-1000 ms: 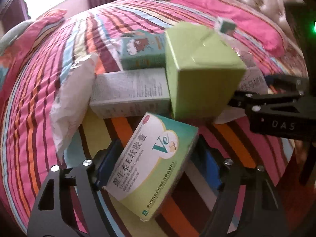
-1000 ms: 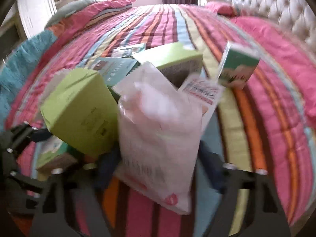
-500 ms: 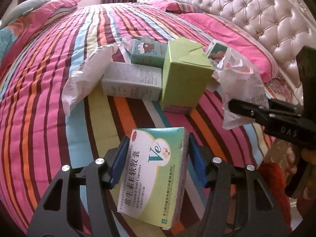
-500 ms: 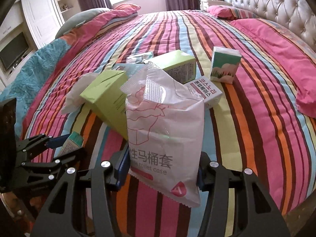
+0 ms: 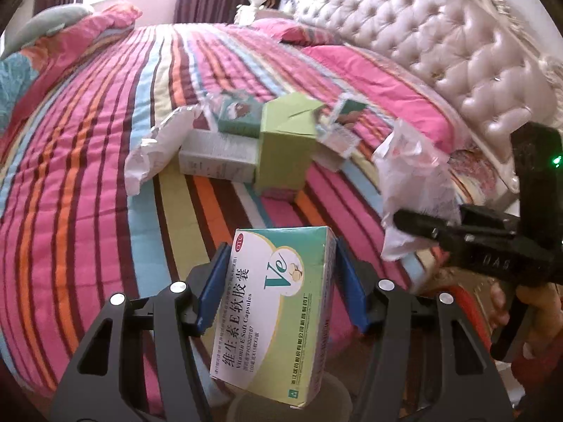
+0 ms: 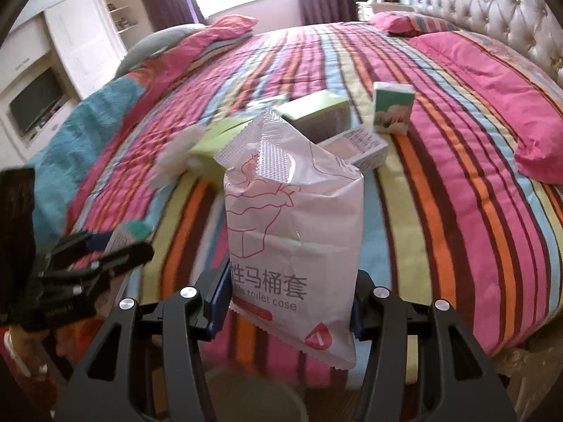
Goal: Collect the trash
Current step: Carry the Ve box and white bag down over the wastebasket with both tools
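Presently: left gripper (image 5: 278, 285) clamped on a green vitamin box (image 5: 278, 320), blue pads pressing both sides, box lifted off the striped bedspread (image 5: 88, 176). Right gripper (image 6: 286, 302) pinched tight on a white toilet-cover packet (image 6: 292, 232), upright, also off the bed. Beyond: a heap of cartons (image 5: 281, 151) and wrappers mid-bed; one small green box (image 6: 392, 110) stands apart. Tufted headboard (image 5: 440, 35) at right.
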Motion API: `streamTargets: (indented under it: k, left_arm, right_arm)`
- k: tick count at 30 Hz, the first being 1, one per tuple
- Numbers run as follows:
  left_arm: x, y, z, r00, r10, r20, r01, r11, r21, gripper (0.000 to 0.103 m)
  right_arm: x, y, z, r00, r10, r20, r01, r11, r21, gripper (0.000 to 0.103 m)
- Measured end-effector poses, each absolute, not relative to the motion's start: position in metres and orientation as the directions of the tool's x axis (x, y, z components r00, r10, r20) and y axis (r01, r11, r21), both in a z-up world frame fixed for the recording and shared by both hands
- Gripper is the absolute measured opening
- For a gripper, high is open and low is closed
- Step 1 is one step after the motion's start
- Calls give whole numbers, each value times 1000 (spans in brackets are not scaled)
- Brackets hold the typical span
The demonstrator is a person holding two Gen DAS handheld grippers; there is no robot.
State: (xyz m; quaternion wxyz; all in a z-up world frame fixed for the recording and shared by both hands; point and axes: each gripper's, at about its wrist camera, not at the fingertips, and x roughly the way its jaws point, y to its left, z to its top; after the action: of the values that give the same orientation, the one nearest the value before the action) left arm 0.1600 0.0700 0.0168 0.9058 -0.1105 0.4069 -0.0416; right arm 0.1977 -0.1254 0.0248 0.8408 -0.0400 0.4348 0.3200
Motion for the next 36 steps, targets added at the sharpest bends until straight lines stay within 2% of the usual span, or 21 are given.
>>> streamTargets:
  k: [8, 11, 14, 25, 36]
  left_arm:
    - [70, 36, 5, 620, -201, -759, 19, 970, -241, 58]
    - [44, 25, -15, 580, -188, -793, 1, 973, -230, 58]
    - [28, 19, -31, 557, -220, -801, -14, 962, -274, 58]
    - [19, 1, -72, 423, -217, -880, -7, 970, -243, 58]
    - [35, 20, -134, 231, -285, -930, -157, 932, -325, 58]
  right_arm:
    - [124, -142, 11, 325, 512, -795, -623, 749, 227, 50]
    - [107, -142, -11, 282, 482, -830, -604, 761, 237, 50]
    - [98, -138, -38, 193, 465, -864, -573, 768, 285, 50]
    - [84, -120, -88, -2, 396, -918, -545, 769, 333, 50]
    - [101, -100, -161, -220, 310, -925, -410, 831, 376, 50]
